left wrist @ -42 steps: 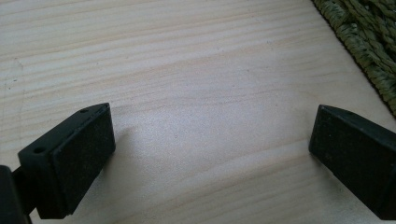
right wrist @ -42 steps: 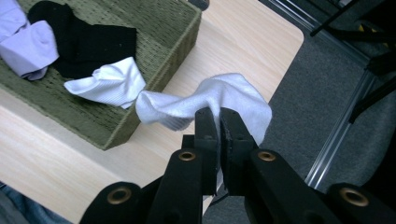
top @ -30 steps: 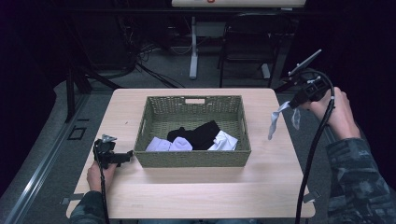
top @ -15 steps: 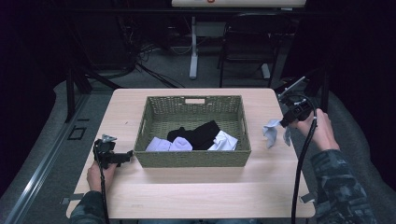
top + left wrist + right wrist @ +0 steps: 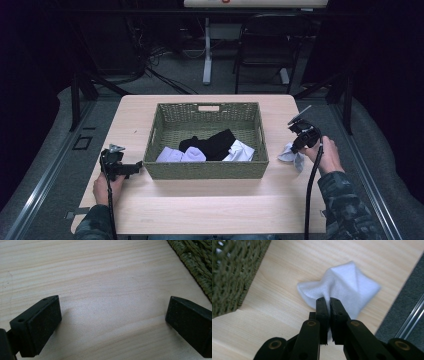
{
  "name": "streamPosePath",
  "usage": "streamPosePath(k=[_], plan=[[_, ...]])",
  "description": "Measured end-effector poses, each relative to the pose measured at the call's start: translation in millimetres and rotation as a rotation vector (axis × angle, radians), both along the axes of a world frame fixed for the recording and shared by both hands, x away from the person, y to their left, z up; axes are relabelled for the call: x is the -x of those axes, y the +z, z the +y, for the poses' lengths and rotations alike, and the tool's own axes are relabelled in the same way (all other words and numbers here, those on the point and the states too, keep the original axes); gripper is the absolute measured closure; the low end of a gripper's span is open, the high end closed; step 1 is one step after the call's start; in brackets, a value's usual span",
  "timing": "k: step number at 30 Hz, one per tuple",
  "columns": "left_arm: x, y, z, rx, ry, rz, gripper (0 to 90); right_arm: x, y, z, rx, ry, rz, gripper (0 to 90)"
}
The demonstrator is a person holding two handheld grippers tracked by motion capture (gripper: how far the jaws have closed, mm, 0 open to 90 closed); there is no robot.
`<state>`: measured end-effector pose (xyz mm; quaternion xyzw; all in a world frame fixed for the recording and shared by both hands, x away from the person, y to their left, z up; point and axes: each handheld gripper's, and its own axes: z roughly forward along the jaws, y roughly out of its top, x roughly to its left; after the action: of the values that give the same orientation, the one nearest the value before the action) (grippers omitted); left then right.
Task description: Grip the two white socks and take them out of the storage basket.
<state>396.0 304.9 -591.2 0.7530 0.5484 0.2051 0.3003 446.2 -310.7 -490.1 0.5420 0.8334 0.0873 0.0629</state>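
White cloth, a small sock (image 5: 342, 287), is clamped between the right tongs (image 5: 328, 301), which are pressed together on one pinched fold of it. The rest of the sock lies on the table (image 5: 210, 200) near its right edge, just beside the right wall of the woven basket (image 5: 210, 170) and outside it. In the high view the right tongs (image 5: 294, 147) sit over the sock (image 5: 292, 156), and the basket holds more socks, white ones (image 5: 172, 155) and a black one (image 5: 212, 145).

The left tongs (image 5: 112, 317) stand wide apart with nothing between them, low over bare wood next to the left side of the basket.

I judge the sock to be very light, soft and limp. It will fold and hang wherever it is held, and it cannot break. A pinch on any thick fold should hold it well; a thin edge might slip out.
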Motion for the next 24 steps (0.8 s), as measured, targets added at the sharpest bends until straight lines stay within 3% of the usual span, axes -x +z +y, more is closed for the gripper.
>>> streamPosePath(k=[8, 12, 16, 17, 19, 21, 24], plan=[[0.0, 0.0, 0.0, 0.000, 0.000, 0.000, 0.0, 4.6, -33.2, 1.4, -0.014, -0.021, 0.003, 85.3], [0.0, 0.0, 0.0, 0.000, 0.000, 0.000, 0.0, 4.9, -42.4, 0.9, -0.022, -0.021, 0.010, 81.8], [0.0, 0.0, 0.0, 0.000, 0.000, 0.000, 0.0, 5.3, -29.1, -1.6, -0.040, -0.018, 0.012, 59.1], [0.0, 0.0, 0.0, 0.000, 0.000, 0.000, 0.0, 6.1, -23.8, -1.6, -0.038, -0.028, -0.006, 52.3], [0.0, 0.0, 0.0, 0.000, 0.000, 0.000, 0.0, 6.4, -11.7, -2.6, -0.041, -0.027, -0.010, 44.6], [0.0, 0.0, 0.0, 0.000, 0.000, 0.000, 0.0, 6.1, 9.2, -4.2, -0.027, -0.004, -0.012, 31.4], [0.0, 0.0, 0.0, 0.000, 0.000, 0.000, 0.0, 6.3, 25.7, -3.9, -0.030, -0.006, -0.037, 23.9]])
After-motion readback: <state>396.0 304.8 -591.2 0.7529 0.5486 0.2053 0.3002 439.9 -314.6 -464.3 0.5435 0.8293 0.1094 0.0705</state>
